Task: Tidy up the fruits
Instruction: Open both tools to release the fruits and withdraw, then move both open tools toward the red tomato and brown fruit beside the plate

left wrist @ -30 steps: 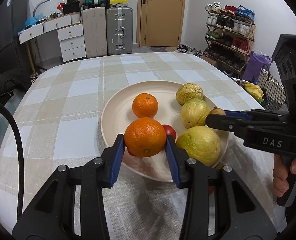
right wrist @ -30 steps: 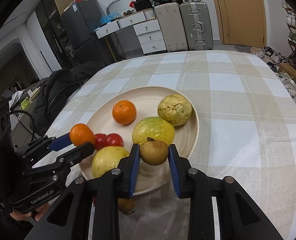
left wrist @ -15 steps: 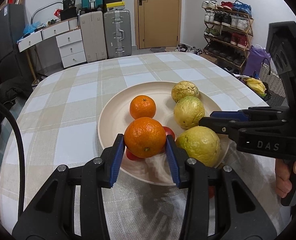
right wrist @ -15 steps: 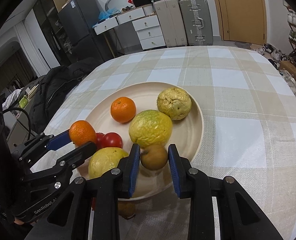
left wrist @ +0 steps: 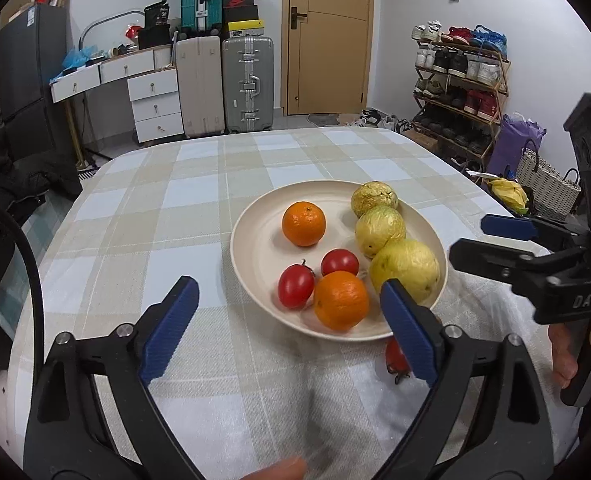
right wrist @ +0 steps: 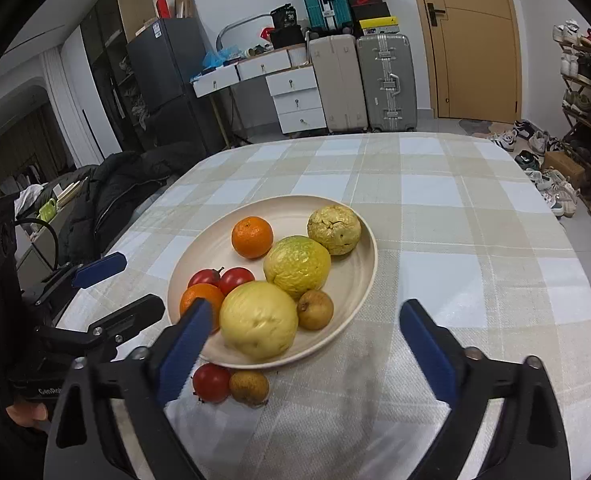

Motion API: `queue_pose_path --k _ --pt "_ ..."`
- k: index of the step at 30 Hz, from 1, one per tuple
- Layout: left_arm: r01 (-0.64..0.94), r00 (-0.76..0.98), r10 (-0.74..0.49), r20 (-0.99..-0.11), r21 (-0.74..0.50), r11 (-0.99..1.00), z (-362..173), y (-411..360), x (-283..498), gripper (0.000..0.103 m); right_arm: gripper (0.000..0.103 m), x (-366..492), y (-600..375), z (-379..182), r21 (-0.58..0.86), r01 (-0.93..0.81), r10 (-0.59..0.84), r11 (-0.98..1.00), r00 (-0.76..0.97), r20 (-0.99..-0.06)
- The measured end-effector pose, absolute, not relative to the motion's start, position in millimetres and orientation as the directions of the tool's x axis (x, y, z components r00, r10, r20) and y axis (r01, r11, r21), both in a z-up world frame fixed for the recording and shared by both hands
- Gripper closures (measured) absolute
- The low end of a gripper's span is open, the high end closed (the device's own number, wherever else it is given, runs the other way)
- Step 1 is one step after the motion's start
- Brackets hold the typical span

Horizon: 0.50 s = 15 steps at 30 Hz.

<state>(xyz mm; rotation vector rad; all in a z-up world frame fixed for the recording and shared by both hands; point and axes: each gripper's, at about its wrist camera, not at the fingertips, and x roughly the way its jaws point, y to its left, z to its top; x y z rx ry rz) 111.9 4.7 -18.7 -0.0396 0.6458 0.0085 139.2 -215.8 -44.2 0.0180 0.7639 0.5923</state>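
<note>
While both of my tools spread their jaws over the near rim, the scene reads as follows.

Left gripper (left wrist: 289,330): jaws opening, already wide, gripping nothing; the near orange (left wrist: 341,300) sits on the plate between the line of the pads but touches neither.

Right gripper (right wrist: 309,350): jaws opening, likewise wide and empty; the small brown fruit (right wrist: 315,309) rests on the plate ahead of the gap, clear of both pads.

Plate (right wrist: 359,280): cream, on the checked tablecloth (right wrist: 455,208); it carries two oranges, two red tomatoes (right wrist: 236,278), three yellow-green guavas and the small brown fruit.

Fruit still off the plate: a loose tomato (right wrist: 211,383) and a loose brown fruit (right wrist: 249,387) lie side by side, touching, on the cloth just outside the near rim.

Deciding relation, right wrist view: the loose pair lies at about 7 o'clock from the gap of my right tool, partly under its left finger (right wrist: 185,350), nearer than the plate.

Deciding relation, left wrist view: the loose tomato (left wrist: 395,356) lies at about 4 o'clock, half hidden behind my right finger (left wrist: 409,332); the brown one is out of sight.

Nearer hand: I judge neither clearly closer; each tool would draw back and drop toward its inner side.

Long axis: both loose fruits are roundish, so I judge no approach angle matters.
</note>
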Motion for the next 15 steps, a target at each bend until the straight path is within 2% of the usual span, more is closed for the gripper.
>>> queue_pose_path --k 1,9,15 --pt "-0.022 0.801 -0.004 -0.598 -0.035 0.999 -18 6 108 0.001 0.000 137 -218 -43 0.225 -0.496 0.510 0.839 0.571 -0.643" --pt "-0.023 0.809 0.011 -0.587 -0.014 1.000 -11 -2 78 0.001 0.000 117 -225 -44 0.201 -0.514 0.510 0.834 0.578 -0.637" --pt "-0.006 0.815 0.007 -0.579 0.003 1.000 -7 -10 66 0.001 0.000 111 -222 -53 0.146 -0.520 0.469 0.842 0.571 -0.674"
